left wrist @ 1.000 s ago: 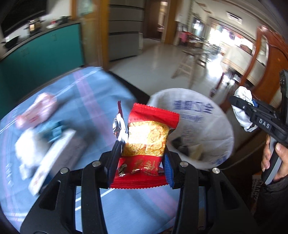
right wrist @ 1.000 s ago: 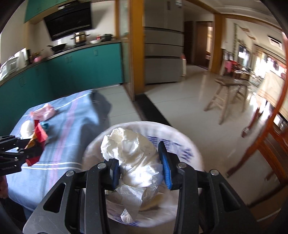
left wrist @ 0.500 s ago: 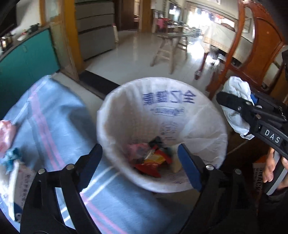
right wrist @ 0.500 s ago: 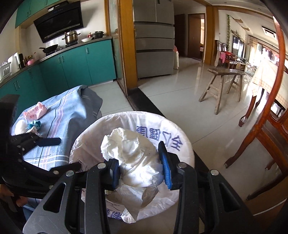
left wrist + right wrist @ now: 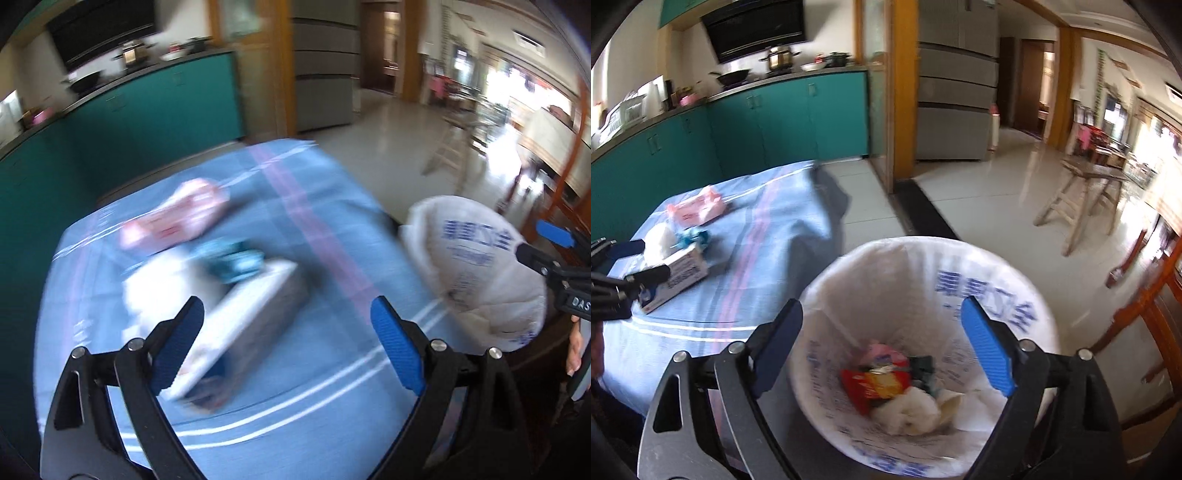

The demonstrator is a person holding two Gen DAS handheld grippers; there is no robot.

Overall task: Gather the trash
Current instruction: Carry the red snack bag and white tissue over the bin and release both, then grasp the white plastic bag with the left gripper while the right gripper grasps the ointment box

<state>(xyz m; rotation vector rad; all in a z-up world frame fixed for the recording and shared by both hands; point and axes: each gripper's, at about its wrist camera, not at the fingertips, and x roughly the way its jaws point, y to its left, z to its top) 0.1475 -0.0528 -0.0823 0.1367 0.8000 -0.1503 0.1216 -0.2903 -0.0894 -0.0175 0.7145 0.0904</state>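
Note:
My right gripper (image 5: 882,343) is open and empty above the white-lined trash bin (image 5: 1015,295). Inside the bin lie a red snack packet (image 5: 875,384) and a crumpled white tissue (image 5: 908,410). My left gripper (image 5: 288,343) is open and empty over the blue tablecloth (image 5: 325,369); this view is blurred. On the cloth sit a white box (image 5: 240,325), a teal wrapper (image 5: 232,258), a white wad (image 5: 155,280) and a pink packet (image 5: 177,218). The bin shows at the right of the left wrist view (image 5: 480,266). The left gripper appears in the right wrist view (image 5: 613,280).
Teal kitchen cabinets (image 5: 757,125) stand behind the table. A wooden stool (image 5: 1082,199) stands on the tiled floor to the right. A wooden chair frame (image 5: 1152,306) is at the far right beside the bin. The table edge drops off next to the bin.
My right gripper opened and the white tissue dropped into the bin. My left gripper, open since dropping the snack packet, swung from the bin back over the table.

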